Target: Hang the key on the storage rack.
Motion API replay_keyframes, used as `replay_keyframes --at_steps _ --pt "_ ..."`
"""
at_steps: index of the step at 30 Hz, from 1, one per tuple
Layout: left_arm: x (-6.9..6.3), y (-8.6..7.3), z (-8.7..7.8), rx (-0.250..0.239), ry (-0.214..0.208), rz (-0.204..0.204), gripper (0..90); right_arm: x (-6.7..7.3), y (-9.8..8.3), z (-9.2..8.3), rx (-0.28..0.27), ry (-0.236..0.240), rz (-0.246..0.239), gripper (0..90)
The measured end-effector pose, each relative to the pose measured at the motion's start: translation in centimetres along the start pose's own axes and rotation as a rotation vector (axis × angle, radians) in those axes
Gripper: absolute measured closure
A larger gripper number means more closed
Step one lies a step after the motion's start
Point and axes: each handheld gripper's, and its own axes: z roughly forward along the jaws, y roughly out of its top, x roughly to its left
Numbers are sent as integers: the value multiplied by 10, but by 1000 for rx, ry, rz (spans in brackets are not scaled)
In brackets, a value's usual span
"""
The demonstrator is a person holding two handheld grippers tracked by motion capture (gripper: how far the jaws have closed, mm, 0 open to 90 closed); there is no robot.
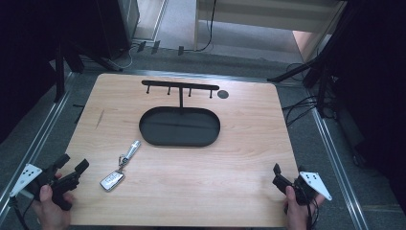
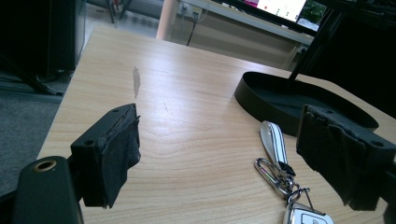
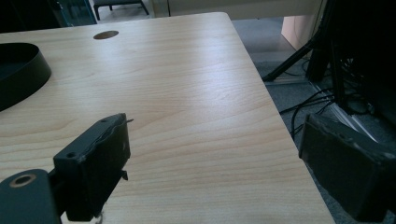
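A silver car key fob lies on the wooden table at the front left, joined by a clip and ring to a white strap. My left gripper stands open at the front left corner, just left of the fob. In the left gripper view the strap and fob lie low on the right, near the right jaw, with nothing between the jaws. A black oval tray with a T-shaped hook stand sits at the table's middle. My right gripper is open and empty at the front right corner.
A dark round hole is in the tabletop right of the hook stand. Black tripod legs and cables stand on the floor beyond the right edge. The right gripper view has the tray's rim at far left and the table edge close by.
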Motion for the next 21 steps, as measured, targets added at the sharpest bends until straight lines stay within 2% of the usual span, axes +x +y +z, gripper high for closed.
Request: replay_keyframes --at_steps 2,5,7,8,11,14,15,16,18,19,21 --pt "0 0 0 -2 4 1 137 0 0 0 1 2 -4 86" --pt "-3 0 1 10 15 25 138 1 0 0 5 2 -9 85" --pt "-10 0 4 32 30 77 137 1 0 1 6 4 -7 86" --pt "-10 0 4 32 30 77 137 1 0 1 6 4 -7 86" --pt "-15 1 8 78 36 132 137 -1 0 0 5 11 8 85" --pt "-18 2 11 103 44 146 137 -1 0 0 3 8 16 86" --pt "-19 5 14 146 49 158 137 -2 0 0 1 11 22 85" --pt "-19 5 14 146 49 158 137 -2 0 0 2 12 26 86" --pt "-22 13 15 187 62 187 138 -3 0 0 -1 12 30 86" --pt "-22 13 15 187 62 187 137 -3 0 0 -1 12 30 86" --pt "-25 27 15 209 91 205 137 -3 0 0 3 9 33 86"
